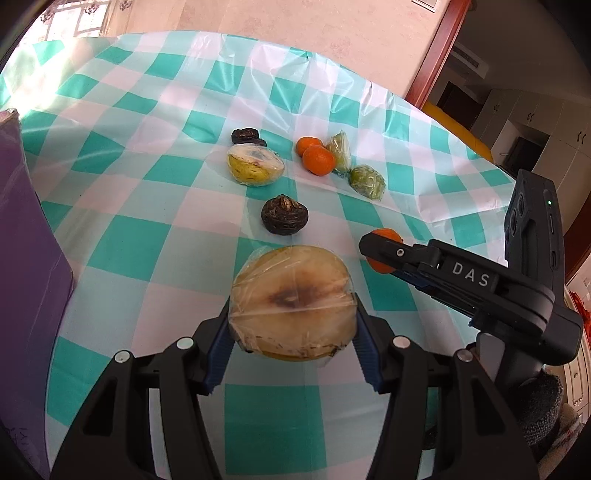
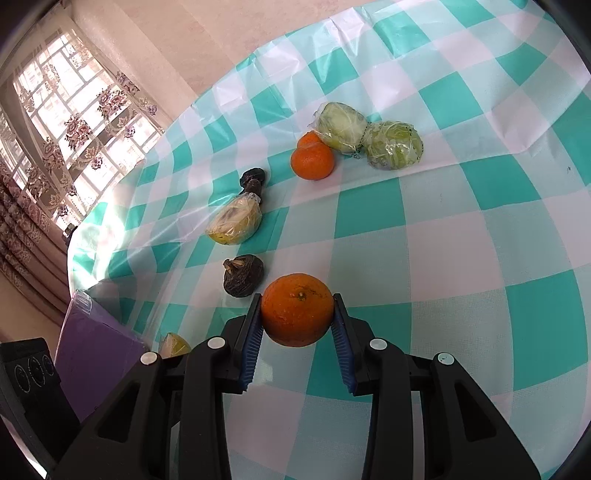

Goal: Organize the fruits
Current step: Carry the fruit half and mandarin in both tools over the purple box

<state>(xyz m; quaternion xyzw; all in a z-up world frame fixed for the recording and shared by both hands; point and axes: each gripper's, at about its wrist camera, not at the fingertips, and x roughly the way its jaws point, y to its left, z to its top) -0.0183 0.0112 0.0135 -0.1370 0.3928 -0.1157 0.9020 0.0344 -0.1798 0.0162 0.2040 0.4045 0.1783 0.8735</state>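
My left tongs (image 1: 293, 325) are clamped on a cling-wrapped half pear (image 1: 291, 302), its browned cut face turned up toward me. My right tongs (image 2: 297, 317) are clenched on a whole orange (image 2: 297, 309), carried above the cloth.

Under both lies a table in a glossy teal-and-white checked plastic tablecloth (image 1: 147, 206), creased and catching bright glare on the window side. Just ahead of my left tongs sits a dark water chestnut (image 1: 284, 215); farther ahead lies another wrapped pear half (image 1: 255, 164) with a small dark fruit (image 1: 246, 136) touching its far side. Ahead and to the right, two oranges (image 1: 314, 155) sit touching each other, with two wrapped green halves (image 1: 365, 181) just beside them. To the left of my left tongs stands a purple box (image 1: 33, 280).

Beyond the table's far edge is a pale pink wall (image 1: 295, 26). From my right tongs, a barred window with floral lace curtains (image 2: 70, 133) shows far left. To the right of my left tongs, a red-brown door frame (image 1: 434, 55) opens on a dim room with pale cabinets (image 1: 546, 129).
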